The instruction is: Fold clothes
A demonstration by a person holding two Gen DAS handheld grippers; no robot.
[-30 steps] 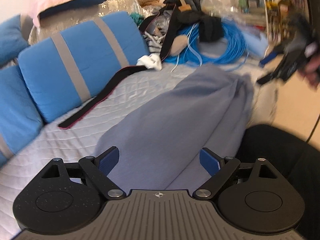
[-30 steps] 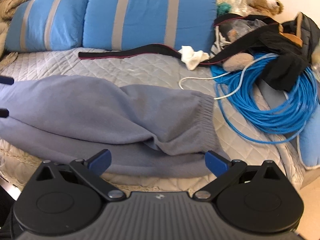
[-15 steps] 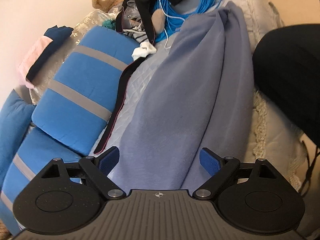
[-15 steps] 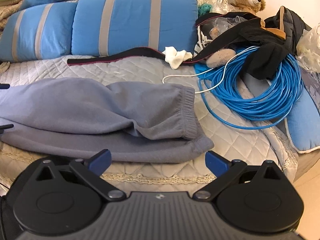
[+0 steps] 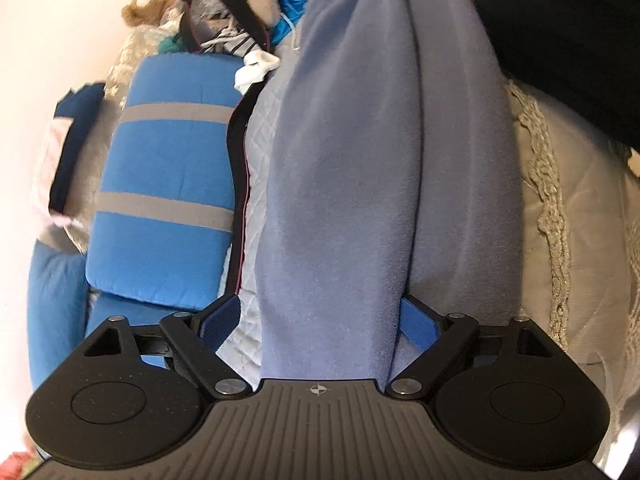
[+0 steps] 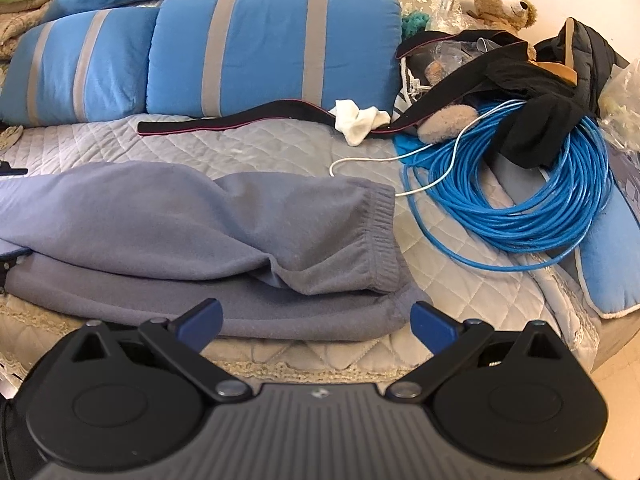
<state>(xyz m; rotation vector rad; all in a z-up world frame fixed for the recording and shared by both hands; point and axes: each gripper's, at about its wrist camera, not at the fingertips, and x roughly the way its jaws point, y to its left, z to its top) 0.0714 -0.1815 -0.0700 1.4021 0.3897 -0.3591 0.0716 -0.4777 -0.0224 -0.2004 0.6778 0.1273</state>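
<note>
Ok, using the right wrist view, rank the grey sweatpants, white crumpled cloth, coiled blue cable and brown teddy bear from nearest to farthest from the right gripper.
1. Grey sweatpants: just ahead of the right gripper, on the quilt.
2. Coiled blue cable: farther, to the right.
3. White crumpled cloth: mid-bed, by the striped blue cushion.
4. Brown teddy bear: far back right.

Ahead of your right fingers, the quilted bed (image 6: 256,148) carries the grey sweatpants (image 6: 208,216); beyond them lie the blue pillows (image 6: 272,48), black strap (image 6: 240,122), white cloth (image 6: 356,120) and coiled blue cable (image 6: 516,196).
</note>
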